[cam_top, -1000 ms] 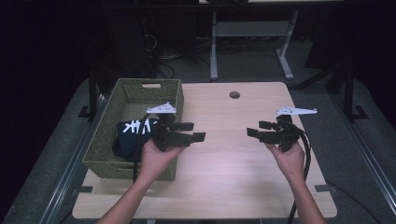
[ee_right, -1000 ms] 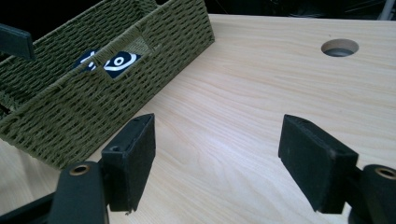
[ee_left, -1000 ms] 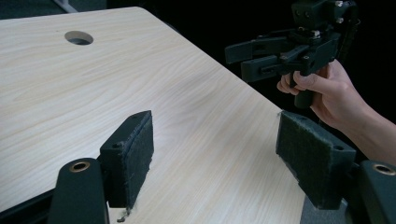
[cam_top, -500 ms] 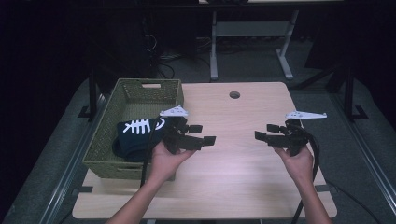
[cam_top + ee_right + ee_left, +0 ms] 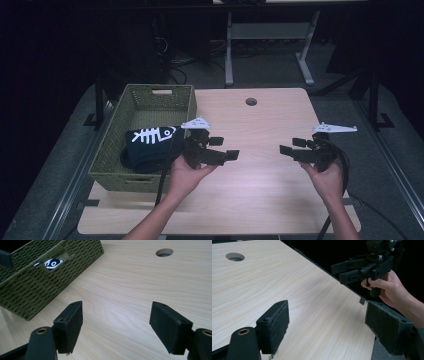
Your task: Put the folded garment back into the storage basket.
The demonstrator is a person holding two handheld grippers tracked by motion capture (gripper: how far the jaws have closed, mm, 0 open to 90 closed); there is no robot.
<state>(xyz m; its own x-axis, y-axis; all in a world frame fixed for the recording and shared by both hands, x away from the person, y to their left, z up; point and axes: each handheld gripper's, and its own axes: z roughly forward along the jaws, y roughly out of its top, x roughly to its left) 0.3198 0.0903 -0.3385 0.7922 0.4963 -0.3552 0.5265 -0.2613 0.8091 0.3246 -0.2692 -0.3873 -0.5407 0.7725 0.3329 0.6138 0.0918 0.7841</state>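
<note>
Left tongs (image 5: pixel 225 148) withdrawn from basket (image 5: pixel 115 155), just opened, empty; right tongs (image 5: pixel 292 146) spread; dark cloth (image 5: pixel 147 147) probably folded.

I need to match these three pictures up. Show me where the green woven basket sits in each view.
High view: green woven basket at the table's left edge, beside the left gripper.
Left gripper view: not in it.
Right gripper view: basket in the upper left corner.
Shared landmark: the round hole in the tabletop.
</note>
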